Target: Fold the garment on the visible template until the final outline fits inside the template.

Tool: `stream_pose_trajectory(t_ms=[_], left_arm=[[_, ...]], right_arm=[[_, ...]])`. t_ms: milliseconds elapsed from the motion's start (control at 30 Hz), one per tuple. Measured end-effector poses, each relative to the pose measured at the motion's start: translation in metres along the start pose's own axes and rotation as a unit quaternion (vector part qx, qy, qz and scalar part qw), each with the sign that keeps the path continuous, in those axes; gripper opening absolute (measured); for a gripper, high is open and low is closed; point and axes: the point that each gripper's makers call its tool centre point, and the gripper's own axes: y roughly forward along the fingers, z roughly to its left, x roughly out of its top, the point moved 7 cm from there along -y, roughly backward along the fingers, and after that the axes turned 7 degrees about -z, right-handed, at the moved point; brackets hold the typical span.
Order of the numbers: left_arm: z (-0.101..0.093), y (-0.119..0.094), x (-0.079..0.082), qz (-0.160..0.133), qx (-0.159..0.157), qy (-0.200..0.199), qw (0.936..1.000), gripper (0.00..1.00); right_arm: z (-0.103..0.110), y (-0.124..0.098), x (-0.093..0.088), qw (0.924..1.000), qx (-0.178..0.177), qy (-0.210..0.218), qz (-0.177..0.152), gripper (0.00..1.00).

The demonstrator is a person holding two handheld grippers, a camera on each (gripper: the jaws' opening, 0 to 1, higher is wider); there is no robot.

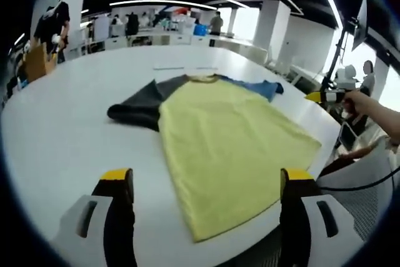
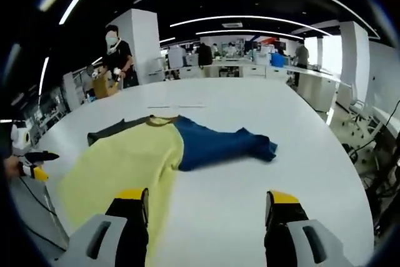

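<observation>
A T-shirt lies flat on the white table (image 1: 69,136), its yellow body (image 1: 228,136) between a dark grey sleeve (image 1: 140,107) and a blue sleeve (image 1: 256,85). My left gripper (image 1: 207,182) is open and hovers near the hem at the table's near edge. In the right gripper view the yellow body (image 2: 125,161), blue sleeve (image 2: 219,145) and grey sleeve (image 2: 115,129) show from the other side. My right gripper (image 2: 208,201) is open over bare table beside the blue sleeve. A faint thin line (image 1: 184,67) marks the table beyond the collar.
The right gripper (image 1: 325,96), held by a hand, shows past the table's right edge. The left gripper (image 2: 31,170) shows at the left table edge. A person (image 2: 119,54) stands at the far end. Desks and chairs surround the table.
</observation>
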Motion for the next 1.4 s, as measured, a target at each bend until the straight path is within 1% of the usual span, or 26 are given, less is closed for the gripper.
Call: stream_pose_trajectory(t_ms=[167, 367, 467, 600, 700, 967, 1033, 1133, 1200, 1400], left_arm=[[0.0, 0.001, 0.004, -0.011, -0.003, 0.002, 0.9999, 0.99], [-0.001, 0.003, 0.008, -0.022, -0.01, 0.006, 0.9997, 0.99], [0.0, 0.004, 0.01, -0.027, -0.009, 0.005, 0.9996, 0.99], [0.001, 0.005, 0.012, -0.031, -0.006, 0.004, 0.9995, 0.99], [0.002, 0.006, 0.013, -0.031, -0.004, 0.006, 0.9995, 0.99], [0.001, 0.011, 0.016, -0.036, 0.003, 0.023, 0.9991, 0.99], [0.0, 0.012, 0.016, -0.036, 0.004, 0.021, 0.9991, 0.99], [0.001, 0.013, 0.016, -0.036, 0.004, 0.019, 0.9992, 0.99], [0.001, 0.013, 0.016, -0.035, 0.004, 0.019, 0.9992, 0.99], [0.002, 0.014, 0.017, -0.032, 0.007, 0.02, 0.9993, 0.98]], right_arm=[[-0.01, 0.01, 0.001, 0.9999, -0.005, -0.008, 0.002, 0.71], [-0.023, 0.022, 0.004, 0.9996, -0.012, -0.024, 0.0, 0.65], [-0.029, 0.028, 0.007, 0.9995, -0.016, -0.026, 0.001, 0.62], [-0.038, 0.038, 0.008, 0.999, -0.017, -0.041, 0.003, 0.57], [-0.046, 0.045, 0.009, 0.9986, -0.02, -0.048, 0.008, 0.52], [-0.065, 0.068, 0.016, 0.9972, -0.026, -0.069, 0.008, 0.46], [-0.07, 0.074, 0.018, 0.9973, -0.026, -0.068, 0.011, 0.44], [-0.076, 0.081, 0.017, 0.9964, -0.028, -0.078, 0.018, 0.41], [-0.08, 0.086, 0.015, 0.9961, -0.028, -0.08, 0.026, 0.37], [-0.089, 0.095, 0.013, 0.9944, -0.027, -0.097, 0.033, 0.29]])
